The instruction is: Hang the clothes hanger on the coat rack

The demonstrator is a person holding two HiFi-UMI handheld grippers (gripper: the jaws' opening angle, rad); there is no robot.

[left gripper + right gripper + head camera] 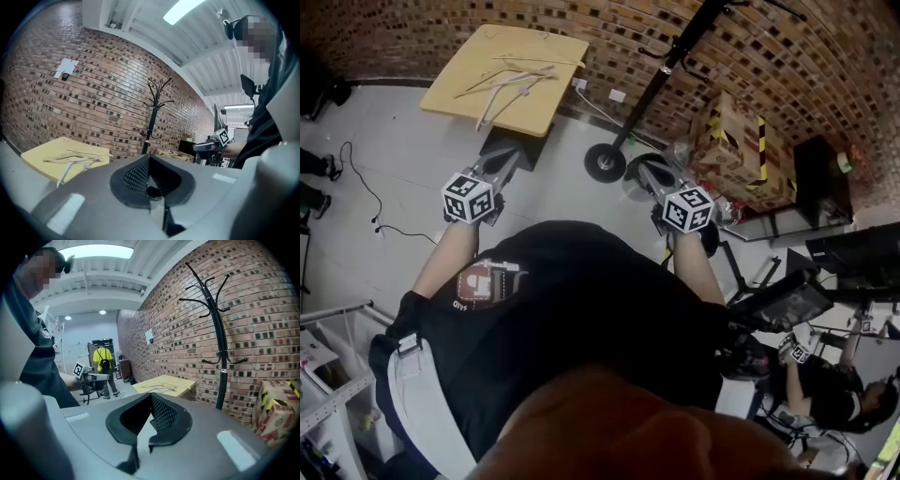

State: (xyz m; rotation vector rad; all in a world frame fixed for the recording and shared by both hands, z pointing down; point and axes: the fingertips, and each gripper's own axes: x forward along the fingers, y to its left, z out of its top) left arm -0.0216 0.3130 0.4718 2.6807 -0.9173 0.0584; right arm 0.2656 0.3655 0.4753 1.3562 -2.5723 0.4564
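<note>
brick-walled room, pale floor, both pairs of jaws closed and empty
ahead of the left hand-held gripper (pixel 508 161), a flat yellow worktop (pixel 534 111) carries the thin pale clothes hanger (pixel 511 84); the slim black coat rack (pixel 605 161) stands just ahead-left of the right hand-held gripper (pixel 645 171).

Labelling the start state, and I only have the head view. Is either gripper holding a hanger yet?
Observer: No. The left gripper is shut, with nothing between its jaws.
Operator: And the right one?
Observer: The right gripper is shut and empty too.
Operator: The rack's top is cut off for me. Anything on it?
Observer: The right gripper view shows the top of the coat rack, and nothing hangs on it.
</note>
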